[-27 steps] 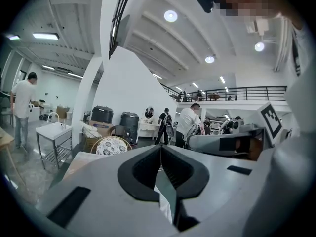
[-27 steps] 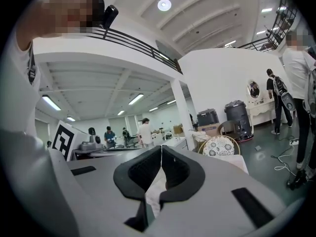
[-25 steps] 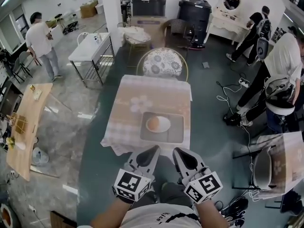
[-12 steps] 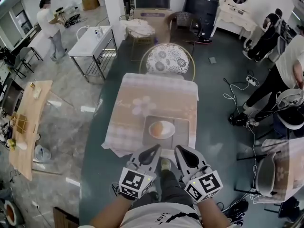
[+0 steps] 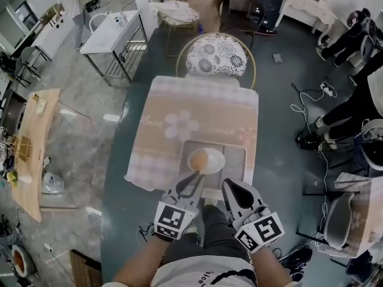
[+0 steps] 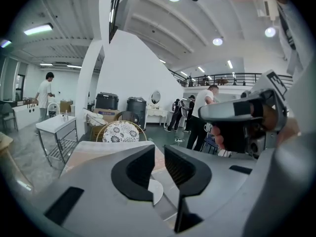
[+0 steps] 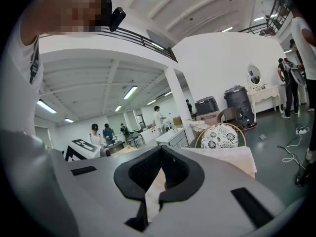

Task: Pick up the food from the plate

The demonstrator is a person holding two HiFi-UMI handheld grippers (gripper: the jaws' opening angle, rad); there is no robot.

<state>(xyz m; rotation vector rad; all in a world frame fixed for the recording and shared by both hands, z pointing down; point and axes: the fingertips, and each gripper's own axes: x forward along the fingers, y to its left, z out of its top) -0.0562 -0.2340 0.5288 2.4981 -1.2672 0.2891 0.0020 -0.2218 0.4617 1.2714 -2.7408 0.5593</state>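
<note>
2 forearms (image 5: 142,263) fwd: L gripper (image 5: 194,177) jaws opening, empty, by plate (image 5: 220,162); R gripper (image 5: 231,185) jaws together.

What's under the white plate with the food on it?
A grey tray lies under the plate, on the table's pale cloth. The plate and its food cover the tray's middle, so that part cannot be seen.

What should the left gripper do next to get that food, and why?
Probably open the left gripper wider, then ease it forward over the food. Its jaws are opening but stand only slightly apart, empty, at the near rim of the plate, and the round food looks wider than that gap.
</note>
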